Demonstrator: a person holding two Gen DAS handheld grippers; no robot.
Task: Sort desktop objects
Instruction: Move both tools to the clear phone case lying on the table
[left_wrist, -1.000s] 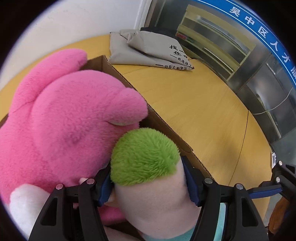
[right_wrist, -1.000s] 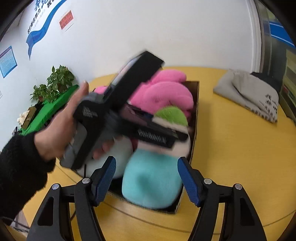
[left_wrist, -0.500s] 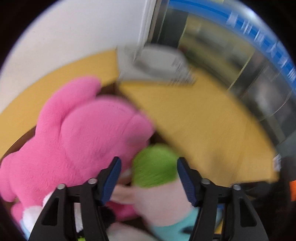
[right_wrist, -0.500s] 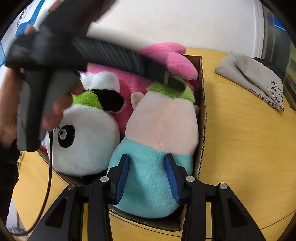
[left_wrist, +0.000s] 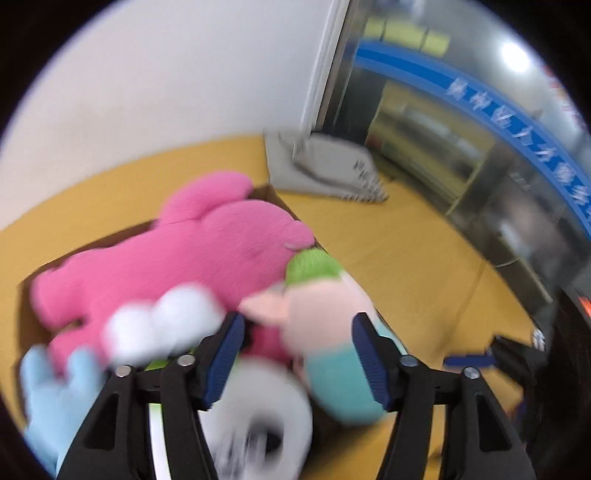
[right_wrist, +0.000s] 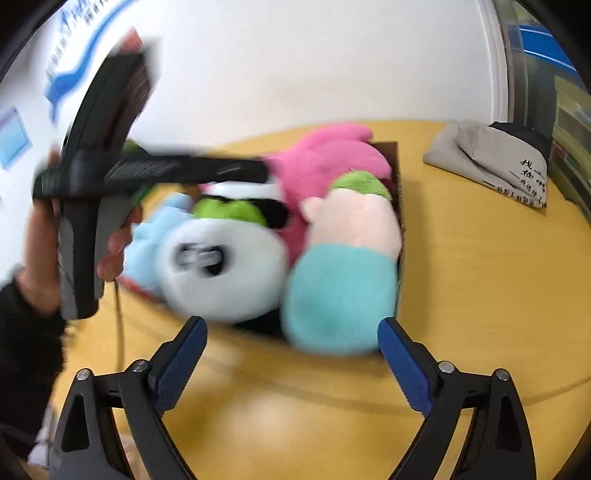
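A brown cardboard box (right_wrist: 400, 206) on the yellow table holds several plush toys: a pink one (right_wrist: 325, 166), a green-haired doll in teal (right_wrist: 347, 254), a panda (right_wrist: 221, 269) and a light blue one (right_wrist: 155, 236). The same toys show in the left wrist view: pink (left_wrist: 192, 258), doll (left_wrist: 325, 317), panda (left_wrist: 258, 406). My left gripper (left_wrist: 295, 354) is open and empty above the box; its body (right_wrist: 122, 173) shows in the right wrist view. My right gripper (right_wrist: 291, 354) is open and empty, in front of the box over the table.
A folded grey cloth bag (right_wrist: 495, 162) lies on the table at the far right, also in the left wrist view (left_wrist: 325, 170). A white wall stands behind the table. Metal shelving behind glass (left_wrist: 461, 147) is at the right.
My left gripper let go of the green-haired doll and lifted away from the box. My right gripper opened wide and drew back from the doll. Both views are motion-blurred.
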